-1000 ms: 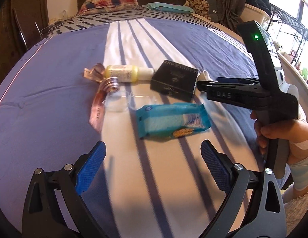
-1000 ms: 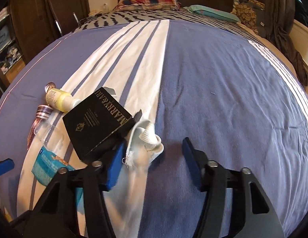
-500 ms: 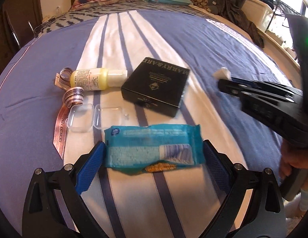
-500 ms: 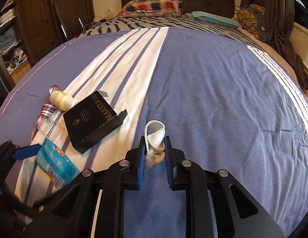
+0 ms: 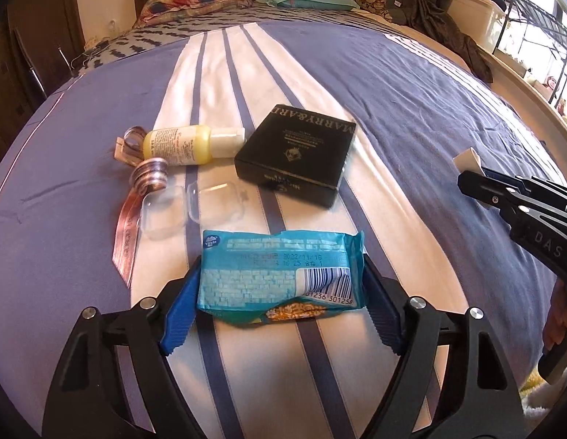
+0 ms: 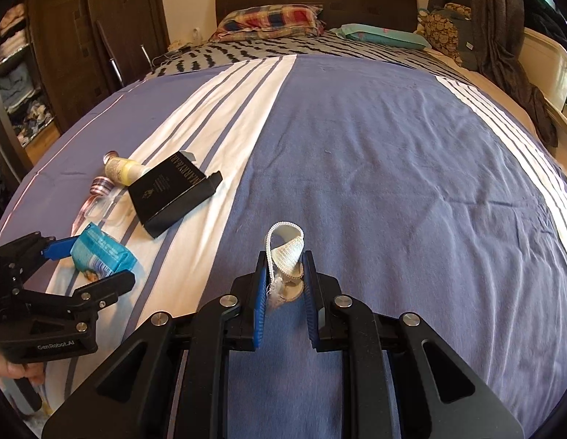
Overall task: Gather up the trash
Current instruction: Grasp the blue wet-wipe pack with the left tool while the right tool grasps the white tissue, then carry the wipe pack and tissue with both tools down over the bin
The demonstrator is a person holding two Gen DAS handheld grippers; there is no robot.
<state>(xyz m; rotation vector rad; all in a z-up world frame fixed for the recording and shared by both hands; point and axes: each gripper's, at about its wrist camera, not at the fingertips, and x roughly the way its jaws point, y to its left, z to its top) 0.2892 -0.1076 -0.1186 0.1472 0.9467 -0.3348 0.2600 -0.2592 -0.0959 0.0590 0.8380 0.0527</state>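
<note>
A blue wipes packet [image 5: 276,256] lies on the striped bed cover. My left gripper [image 5: 279,278] straddles it, its jaws closing, and the blue pads [image 5: 179,311] touch both ends of the packet. Seen from the right wrist, the packet [image 6: 100,252] sits between the left gripper's fingers [image 6: 60,248]. My right gripper [image 6: 283,259] is shut on a white elastic-edged scrap [image 6: 288,247], held just above the blue cover to the right of the other items. That scrap [image 5: 466,159] pokes out of the right gripper [image 5: 471,179] at the right of the left wrist view.
Beyond the packet lie a black box [image 5: 298,150], a yellow bottle [image 5: 181,144], a clear plastic case [image 5: 192,205] and a pink ribbon [image 5: 128,234] with its coil [image 5: 151,179]. Pillows [image 6: 272,18] sit at the headboard. A wardrobe [image 6: 64,55] stands left, a shelf rack [image 5: 532,44] right.
My left gripper moved forward until the packet came between its pads, and the jaws narrowed onto it. My right gripper shut on the white scrap and carried it right, away from the black box.
</note>
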